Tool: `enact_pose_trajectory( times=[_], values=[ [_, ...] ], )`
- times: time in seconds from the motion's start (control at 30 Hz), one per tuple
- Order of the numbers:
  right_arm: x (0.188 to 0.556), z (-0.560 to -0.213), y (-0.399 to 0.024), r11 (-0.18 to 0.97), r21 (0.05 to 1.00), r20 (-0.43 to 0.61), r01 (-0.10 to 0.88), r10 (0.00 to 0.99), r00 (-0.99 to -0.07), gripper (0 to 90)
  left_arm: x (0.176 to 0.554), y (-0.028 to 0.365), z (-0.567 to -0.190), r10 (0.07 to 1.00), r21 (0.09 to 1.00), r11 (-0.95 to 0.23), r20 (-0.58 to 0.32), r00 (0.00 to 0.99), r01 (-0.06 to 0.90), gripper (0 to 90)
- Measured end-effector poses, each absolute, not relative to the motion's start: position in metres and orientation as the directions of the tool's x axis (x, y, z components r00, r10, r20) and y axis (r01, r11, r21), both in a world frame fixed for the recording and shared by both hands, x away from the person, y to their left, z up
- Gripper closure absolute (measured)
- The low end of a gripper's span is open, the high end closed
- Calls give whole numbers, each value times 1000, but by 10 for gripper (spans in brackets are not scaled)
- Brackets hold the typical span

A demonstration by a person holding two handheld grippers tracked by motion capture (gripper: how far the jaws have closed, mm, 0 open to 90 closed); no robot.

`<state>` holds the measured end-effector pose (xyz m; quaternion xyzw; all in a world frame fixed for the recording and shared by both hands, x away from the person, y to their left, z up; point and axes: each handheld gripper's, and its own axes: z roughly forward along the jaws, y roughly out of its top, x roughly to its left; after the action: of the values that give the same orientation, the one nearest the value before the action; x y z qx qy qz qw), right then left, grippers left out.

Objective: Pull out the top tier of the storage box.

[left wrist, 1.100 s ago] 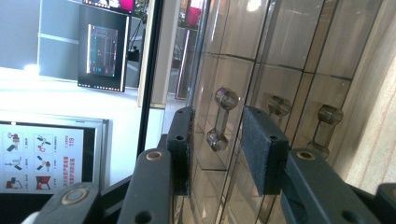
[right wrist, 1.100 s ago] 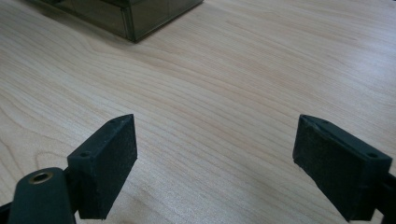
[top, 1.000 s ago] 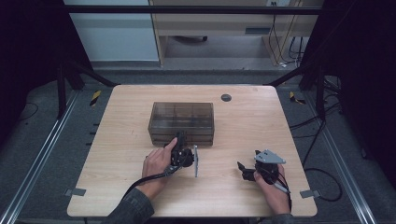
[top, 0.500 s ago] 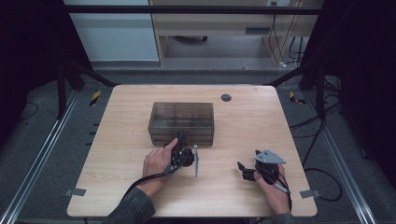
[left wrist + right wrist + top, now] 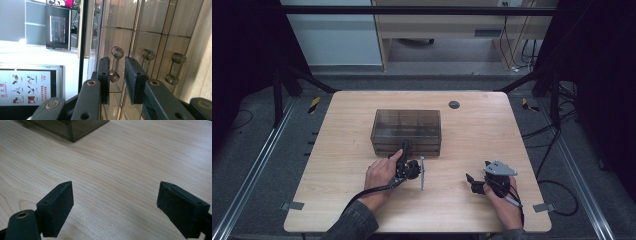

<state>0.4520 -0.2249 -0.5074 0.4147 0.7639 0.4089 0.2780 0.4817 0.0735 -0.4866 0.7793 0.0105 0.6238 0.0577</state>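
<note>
We see a wooden table (image 5: 342, 125) with a smoky clear drawer box (image 5: 407, 124) standing near its middle, its drawer fronts facing the person. A small dark disc (image 5: 454, 104) is set in the top beyond the box, well apart from it.

The left gripper (image 5: 406, 150) is rolled on its side and pushed up against the box front, with the left hand (image 5: 381, 172) behind it. In the left gripper view its jaws have just been closing around a clear bar handle (image 5: 114, 65) on one drawer; the handle sits in the narrow gap between the pads (image 5: 132, 75), and we cannot tell whether they press on it yet. Two more handles (image 5: 175, 68) lie alongside.

The right gripper (image 5: 470, 179) rests low over bare table to the right, well apart from the box, its jaws spread wide with nothing between them.
</note>
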Motion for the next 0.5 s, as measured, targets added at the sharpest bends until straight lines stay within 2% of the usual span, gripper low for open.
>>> enact_pose_trajectory(
  times=[0.5],
  values=[
    [452, -507, -224, 321, 853, -82, 412, 862, -500, 142, 482, 72, -488, 75, 88, -995, 975, 207, -55, 734]
  ],
)
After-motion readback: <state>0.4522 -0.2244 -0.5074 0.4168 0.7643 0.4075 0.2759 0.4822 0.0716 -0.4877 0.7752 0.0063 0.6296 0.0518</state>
